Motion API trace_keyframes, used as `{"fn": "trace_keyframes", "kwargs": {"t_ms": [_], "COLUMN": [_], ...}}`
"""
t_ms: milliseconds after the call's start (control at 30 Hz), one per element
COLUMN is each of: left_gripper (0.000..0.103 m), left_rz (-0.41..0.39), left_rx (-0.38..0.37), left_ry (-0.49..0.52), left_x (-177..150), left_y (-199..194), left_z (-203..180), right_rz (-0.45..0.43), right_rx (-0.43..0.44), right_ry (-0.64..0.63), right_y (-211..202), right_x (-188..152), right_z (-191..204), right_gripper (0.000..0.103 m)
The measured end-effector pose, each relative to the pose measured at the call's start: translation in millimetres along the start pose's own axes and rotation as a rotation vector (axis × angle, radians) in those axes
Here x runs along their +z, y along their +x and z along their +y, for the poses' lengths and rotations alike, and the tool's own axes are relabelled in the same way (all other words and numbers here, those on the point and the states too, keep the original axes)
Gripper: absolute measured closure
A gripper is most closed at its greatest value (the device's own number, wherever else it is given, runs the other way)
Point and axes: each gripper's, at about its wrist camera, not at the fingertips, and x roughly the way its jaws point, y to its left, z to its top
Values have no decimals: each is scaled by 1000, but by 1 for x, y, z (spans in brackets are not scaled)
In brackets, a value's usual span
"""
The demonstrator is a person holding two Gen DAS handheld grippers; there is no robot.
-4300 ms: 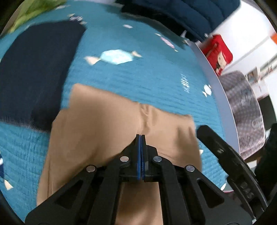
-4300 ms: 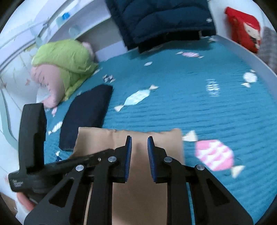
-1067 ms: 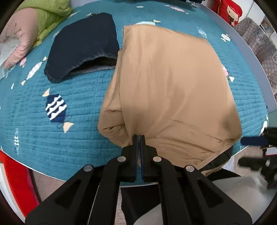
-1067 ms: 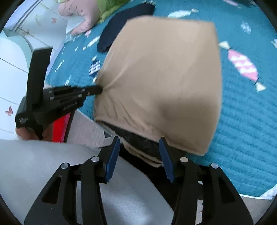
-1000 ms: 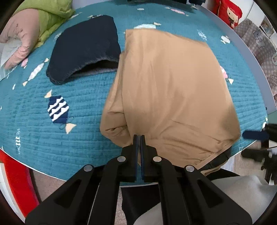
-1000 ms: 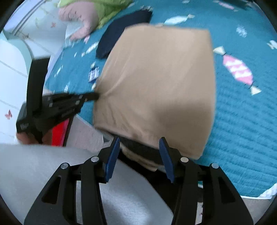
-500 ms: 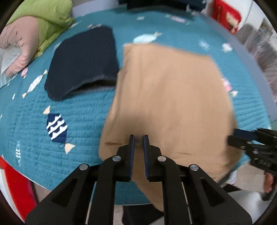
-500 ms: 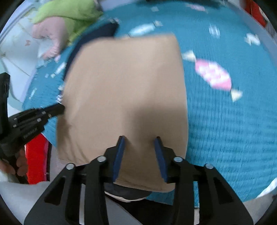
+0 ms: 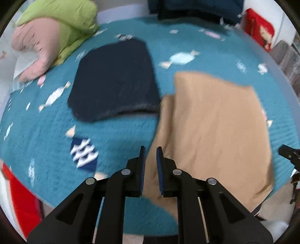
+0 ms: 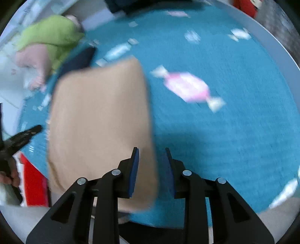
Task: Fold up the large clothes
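Left wrist view: teal quilted bedspread with candy prints (image 9: 116,129) carries the folded tan garment (image 9: 215,120), laid flat for another fold beside a folded navy garment (image 9: 114,80). Its near edge overhangs; open quilt lies rightward. Left gripper (image 9: 149,165) is opening, empty; right gripper (image 10: 151,169) is closing astride the tan corner, not yet pinching.

Open teal bedspread (image 10: 234,131) to the right of the folded tan garment (image 9: 215,122), flat and free for passing. Left of the tan piece, a folded dark navy garment (image 9: 114,82), its corner touching or nearly touching the tan edge; free cover only nearer, around the blue candy print. Green and pink pillow (image 9: 52,32) blocking the far left corner. Dark quilted bedding (image 9: 193,7) along the far edge. Other gripper tip (image 9: 288,153) just beside the tan garment's right edge.
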Motion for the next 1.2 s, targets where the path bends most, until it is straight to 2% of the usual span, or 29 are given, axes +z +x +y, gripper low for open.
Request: {"fn": "trace_keyframes", "kwargs": {"t_ms": [67,133,167,233,300,333,367,400,433,467,500,533,600,700,733,767,833,900,967,1000,1067,1167,1200], "left_gripper": [89,89,89,90,94,101,101,101,99,99,99,99,99,99,98,95,95,95,95,95,99,100,100], "left_rz": [-17,5,20,57,67,69,72,71,68,73,84,110,91,-25,-56,-67,-79,-89,-57,-32,-14,-18,-26], "left_rx": [-66,-205,-222,-201,-218,-218,-222,-208,-95,32,50,14,-50,-84,-144,-188,-254,-287,-274,-245,-226,-191,-100], "left_ry": [-4,-27,-32,-34,-53,-66,-83,-95,-99,-95,-105,-159,-224,-195,-185,-181,-149,-111,-99,-96,-106,-145,-146], "left_x": [8,16,17,16,13,11,11,11,12,13,15,19,25,48,57,64,79,88,92,93,94,89,88], "left_y": [2,13,19,40,51,53,54,54,56,60,64,66,59,33,27,25,29,38,56,74,94,98,94], "left_z": [-14,-27,-31,-32,-22,-18,-10,-5,3,14,24,38,52,39,29,19,-6,-27,-38,-37,-33,-16,-9], "right_rz": [-31,-36,-28,-21,-20,-20,-25,-37,-44,-39,-31,-30,-61,-125,-135,-138,-152,-143,-104,-98,-133,-134,-143], "right_rx": [40,89,77,32,46,28,-28,-97,-191,-215,-209,-184,-168,-95,-46,-18,28,30,-9,-68,-161,-95,-150], "right_ry": [-26,-50,-76,-101,-88,-78,-78,-80,-72,-53,-23,16,20,-22,-31,-39,-91,-136,-147,-150,-147,-69,-64], "right_y": [9,21,31,43,44,42,41,42,42,43,43,41,35,25,26,30,40,56,78,88,98,92,86], "right_x": [14,24,29,31,30,31,31,32,34,36,39,42,50,67,75,80,89,93,98,99,98,98,98], "right_z": [21,35,42,42,33,25,20,14,3,1,-5,-13,-9,12,24,33,55,71,73,68,54,26,22], "right_gripper": [77,77,77,80,88,100,101,100,94,94,94,94,94,94,94,94,94,94,93,94,97,97,97]}}
